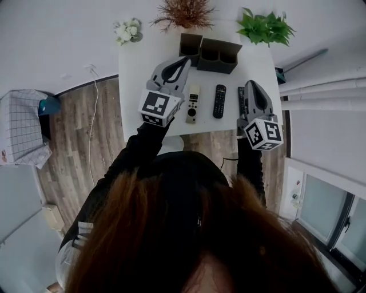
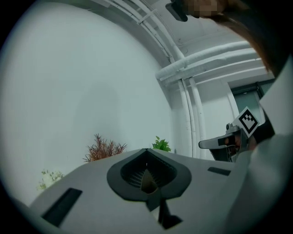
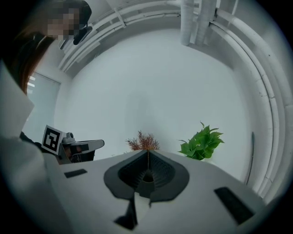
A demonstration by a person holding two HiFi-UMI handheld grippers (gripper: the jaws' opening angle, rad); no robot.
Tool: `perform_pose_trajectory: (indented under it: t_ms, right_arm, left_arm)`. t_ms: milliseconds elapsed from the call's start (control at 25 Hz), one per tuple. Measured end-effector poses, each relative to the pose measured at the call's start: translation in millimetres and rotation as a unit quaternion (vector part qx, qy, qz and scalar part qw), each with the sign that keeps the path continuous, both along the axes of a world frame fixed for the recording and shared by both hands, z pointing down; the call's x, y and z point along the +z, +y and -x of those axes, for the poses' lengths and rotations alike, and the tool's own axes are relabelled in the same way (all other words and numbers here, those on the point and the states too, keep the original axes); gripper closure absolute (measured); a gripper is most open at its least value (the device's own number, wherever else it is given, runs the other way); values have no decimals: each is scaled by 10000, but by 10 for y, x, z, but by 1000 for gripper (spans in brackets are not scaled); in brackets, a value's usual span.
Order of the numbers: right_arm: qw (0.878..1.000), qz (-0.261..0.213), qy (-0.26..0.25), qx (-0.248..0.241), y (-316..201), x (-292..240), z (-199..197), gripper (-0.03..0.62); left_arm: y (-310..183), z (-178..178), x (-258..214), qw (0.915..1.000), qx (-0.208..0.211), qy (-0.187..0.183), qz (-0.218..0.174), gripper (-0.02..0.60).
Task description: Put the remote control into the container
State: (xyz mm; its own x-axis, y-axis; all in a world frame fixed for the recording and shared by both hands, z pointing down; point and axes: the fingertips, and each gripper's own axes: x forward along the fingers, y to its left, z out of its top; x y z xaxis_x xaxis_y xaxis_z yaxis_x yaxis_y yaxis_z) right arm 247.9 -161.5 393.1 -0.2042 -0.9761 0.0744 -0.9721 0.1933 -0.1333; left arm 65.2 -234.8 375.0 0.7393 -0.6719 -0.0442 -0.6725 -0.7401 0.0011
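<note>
1. White table (image 1: 134,86) sitting by a plain white wall (image 2: 82,91), nothing fancy.
2. Wood plank floor (image 1: 74,149), with a white cable (image 1: 95,109) trailing across it.
3. Three plants along the table's far edge: white flowers (image 1: 127,30), a reddish dried bunch (image 1: 184,11) and a leafy green one (image 1: 264,27).
4. White pipes (image 2: 188,114) run up the wall and bend along the ceiling.
5. Glass panels (image 1: 320,209) off to the right.
</note>
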Motion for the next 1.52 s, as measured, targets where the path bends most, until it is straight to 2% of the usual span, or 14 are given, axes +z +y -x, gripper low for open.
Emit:
perform_pose_trajectory:
  t_ms: [200, 640, 960, 1160, 1360, 1400, 1520]
  right_arm:
    - [9999, -115, 47, 51, -281, -132, 59, 575]
    - [9968, 394, -97, -694, -427, 192, 468, 574]
    - [9885, 1223, -262, -851, -441, 680, 900, 574]
    - [9751, 1948, -395, -980, -508, 1244, 1187, 573]
    - [9650, 2539, -219, -615, -599, 1763, 1266, 569]
    - [9633, 2619, -152, -563, -618, 1834, 1276, 553]
    - [9578, 2844, -91, -408, -656, 2008, 1290, 432]
  left_arm:
    - [-326, 37, 62, 9999, 46, 33, 124, 572]
    - [-325, 102, 286, 9988, -287, -63, 393, 572]
    - [-261, 230, 290, 9980, -488, -80, 389, 572]
    - [-258, 292, 300, 9981, -475, 28, 399, 572]
    - [-247, 270, 288, 9988, -323, 50, 371, 572]
    - [-251, 270, 291, 9989, -297, 35, 367, 572]
    - [-270, 282, 300, 9990, -254, 21, 357, 572]
